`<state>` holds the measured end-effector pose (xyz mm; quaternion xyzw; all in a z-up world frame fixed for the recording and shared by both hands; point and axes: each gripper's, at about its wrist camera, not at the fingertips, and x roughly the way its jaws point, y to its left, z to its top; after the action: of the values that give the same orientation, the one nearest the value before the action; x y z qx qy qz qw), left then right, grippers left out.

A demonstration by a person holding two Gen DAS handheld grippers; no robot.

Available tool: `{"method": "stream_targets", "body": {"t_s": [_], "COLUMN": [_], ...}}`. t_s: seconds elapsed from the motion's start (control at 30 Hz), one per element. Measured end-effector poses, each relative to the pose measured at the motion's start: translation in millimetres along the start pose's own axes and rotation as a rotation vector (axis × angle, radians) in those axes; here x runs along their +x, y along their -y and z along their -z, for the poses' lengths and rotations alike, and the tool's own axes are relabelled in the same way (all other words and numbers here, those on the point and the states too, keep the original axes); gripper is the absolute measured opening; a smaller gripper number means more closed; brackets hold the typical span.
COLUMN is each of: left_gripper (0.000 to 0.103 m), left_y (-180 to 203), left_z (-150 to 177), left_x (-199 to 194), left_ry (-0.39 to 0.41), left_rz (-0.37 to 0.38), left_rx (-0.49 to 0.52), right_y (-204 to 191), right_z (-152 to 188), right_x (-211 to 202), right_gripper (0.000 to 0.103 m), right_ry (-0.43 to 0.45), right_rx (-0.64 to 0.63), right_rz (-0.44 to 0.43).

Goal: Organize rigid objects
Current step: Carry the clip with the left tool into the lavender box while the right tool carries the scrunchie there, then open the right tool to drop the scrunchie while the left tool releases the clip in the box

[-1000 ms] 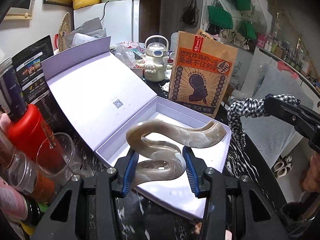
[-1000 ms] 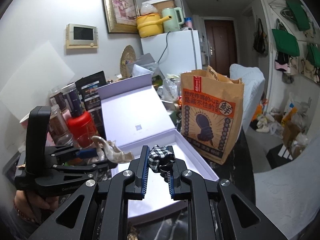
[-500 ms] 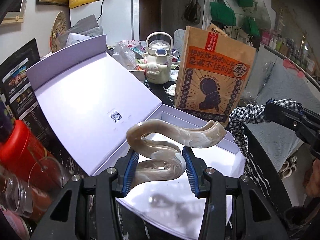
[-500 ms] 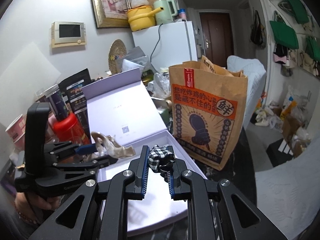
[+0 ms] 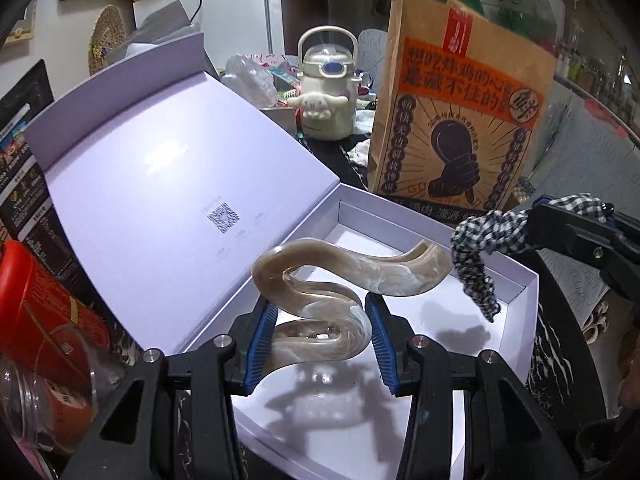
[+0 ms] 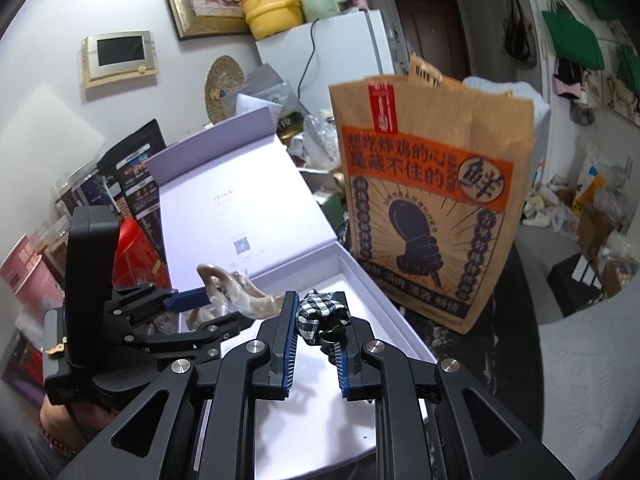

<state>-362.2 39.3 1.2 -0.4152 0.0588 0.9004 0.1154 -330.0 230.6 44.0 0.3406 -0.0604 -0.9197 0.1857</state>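
- Red-lidded jar [image 5: 36, 300], far left: it sits closer to the frame edge than a second ago, and a clear cup [image 5: 44, 392] lies in front of it; both are bystanders to the work.
- Open lilac gift box [image 5: 516, 292], centre: its tray fills more of both views than a second ago and its raised lid [image 5: 160, 184] leans back to the left, which indicates that both hands have descended toward it. The visible floor of the tray is bare.
- Left gripper [image 5: 324, 344]: the jaws stand at a moderate width, clamped on the lower loop of a marbled beige S-shaped hair clip [image 5: 340, 276]. The clip is airborne above the near half of the tray, casting a shadow on its floor; the hold is unchanged over the last second.
- Right gripper [image 6: 316, 344]: the jaws are drawn narrow and pinch a black-and-white gingham hair tie [image 6: 320, 312], whose loose end dangles over the tray's right part in the left wrist view.
- Brown paper takeaway bag [image 5: 456, 120], right: it stands just behind the tray and looms larger than before, with a cream character kettle [image 5: 326, 92] further back.
- Reading: the carry appears nearly done; lowering and releasing each item inside the tray is probably the remaining step.
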Motion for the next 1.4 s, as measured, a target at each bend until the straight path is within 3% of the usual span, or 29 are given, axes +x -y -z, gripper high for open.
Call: {"method": "stream_targets", "body": {"t_s": [0.57, 1.4], "left_gripper": [0.045, 0.045], "left_y": [0.6, -2.4], "left_z": [-4.7, 10.9], "left_x": [32.4, 56.1], "left_ry": [-0.068, -0.153], "left_rz": [-0.025, -0.091], "left_rx": [-0.001, 0.003], "right_y": [20.4, 17.3], "right_z": [5.1, 20.0], "right_x": [42.6, 75.3], "right_gripper": [0.016, 0.021], "right_ry": [-0.062, -0.173], "right_rx": [0.095, 0.054], "right_rz": [-0.075, 0.005]}}
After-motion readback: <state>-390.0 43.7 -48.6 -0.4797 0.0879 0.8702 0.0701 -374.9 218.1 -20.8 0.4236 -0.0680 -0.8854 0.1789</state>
